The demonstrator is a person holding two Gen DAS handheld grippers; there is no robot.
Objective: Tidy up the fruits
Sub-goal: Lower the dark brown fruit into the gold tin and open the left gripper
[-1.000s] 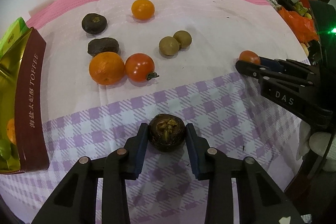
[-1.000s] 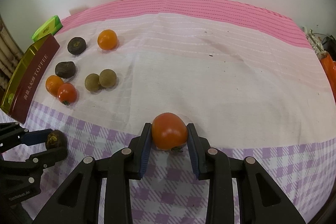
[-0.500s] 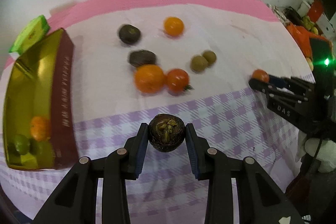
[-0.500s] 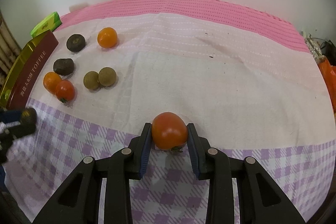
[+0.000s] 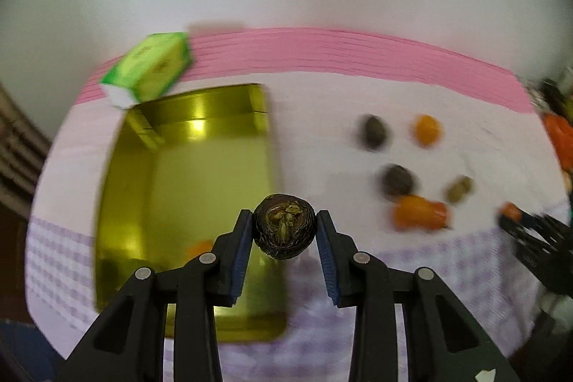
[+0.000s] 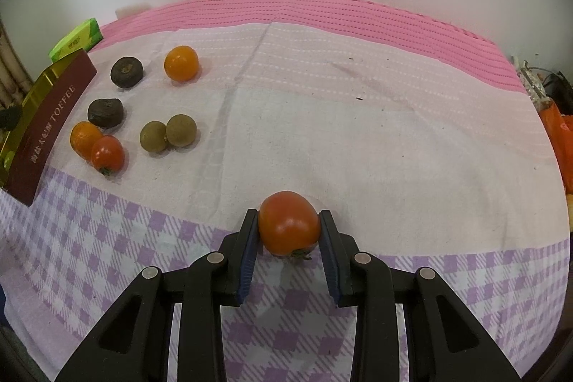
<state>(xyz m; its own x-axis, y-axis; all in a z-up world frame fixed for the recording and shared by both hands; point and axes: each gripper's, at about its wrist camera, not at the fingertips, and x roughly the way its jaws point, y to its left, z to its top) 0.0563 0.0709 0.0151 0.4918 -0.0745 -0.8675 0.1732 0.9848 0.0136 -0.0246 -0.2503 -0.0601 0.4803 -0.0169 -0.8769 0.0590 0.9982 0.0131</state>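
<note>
The left gripper (image 5: 284, 231) is clamped on a dark brown, wrinkled round fruit (image 5: 284, 227), probably a water chestnut, its blue pads pressing on either side so that the fruit rides clear of the cloth. It hangs at the near right edge of the open gold tin (image 5: 157, 188), a toffee box by the lettering on its maroon side in the right wrist view, and that placement reads as a carry toward a drop inside. The left view is smeared with motion blur, so the tin's contents are hard to make out: an orange blob (image 5: 200, 247) shows low in the tin beside the gripper's finger, nothing more certain. A green carton (image 5: 150, 68) sits at the tin's far corner. The right gripper (image 6: 288, 231) is closed on a red-orange tomato (image 6: 288, 222), stem end down, low over the purple-checked part of the tablecloth (image 6: 358, 138), apparently waiting its turn well away from the tin. Left on the cloth near the tin are two more dark fruits (image 6: 126, 71) (image 6: 105, 112), a small orange (image 6: 181, 63), another orange (image 6: 83, 138) touching a small tomato (image 6: 107, 154), and a pair of brown longans (image 6: 168, 133) touching each other. Most of the sorting looks yet to be done.
</note>
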